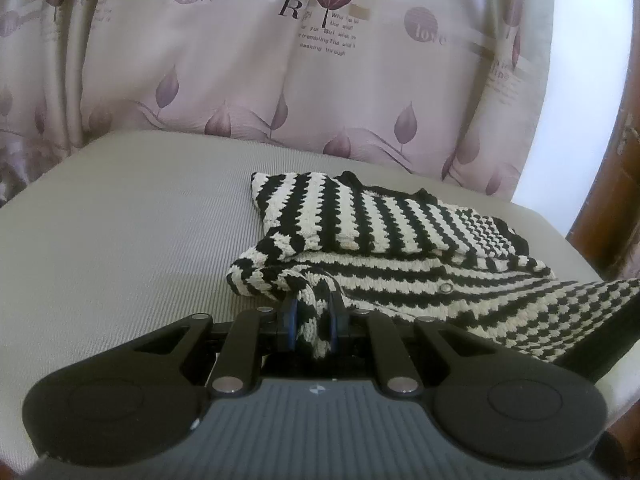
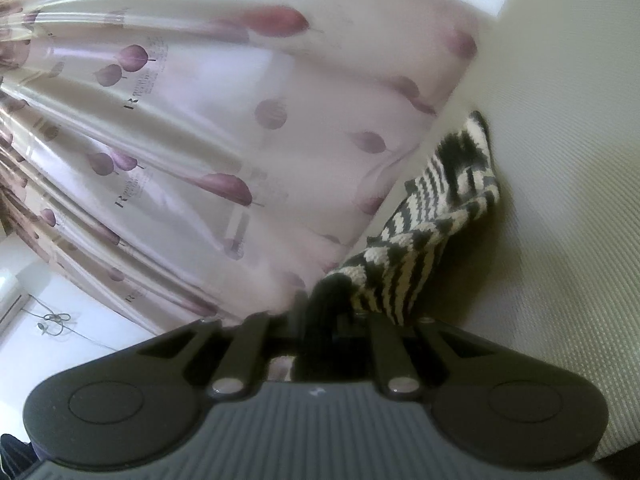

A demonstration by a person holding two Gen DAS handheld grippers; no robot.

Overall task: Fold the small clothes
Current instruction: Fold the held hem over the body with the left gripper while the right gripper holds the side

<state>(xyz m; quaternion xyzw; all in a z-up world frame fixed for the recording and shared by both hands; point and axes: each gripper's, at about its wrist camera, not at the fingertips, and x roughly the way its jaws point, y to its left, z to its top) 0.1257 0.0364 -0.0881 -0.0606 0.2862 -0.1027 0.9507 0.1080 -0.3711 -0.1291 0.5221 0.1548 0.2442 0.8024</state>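
Behind, a leaf-print curtain [image 1: 280, 80] backs the striped knit [image 1: 400, 240].

Left claw [image 1: 313, 322] and right claw [image 2: 326, 312] both clamped nearly closed.

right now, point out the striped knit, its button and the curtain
knit [image 1: 400, 220], left wrist view, folded top layer
button [image 1: 445, 288], left wrist view, its round face
curtain [image 1: 240, 60], left wrist view, plain stretch between the leaf prints

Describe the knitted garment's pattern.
Black and cream stripes on the knitted garment, clearest in the left wrist view.
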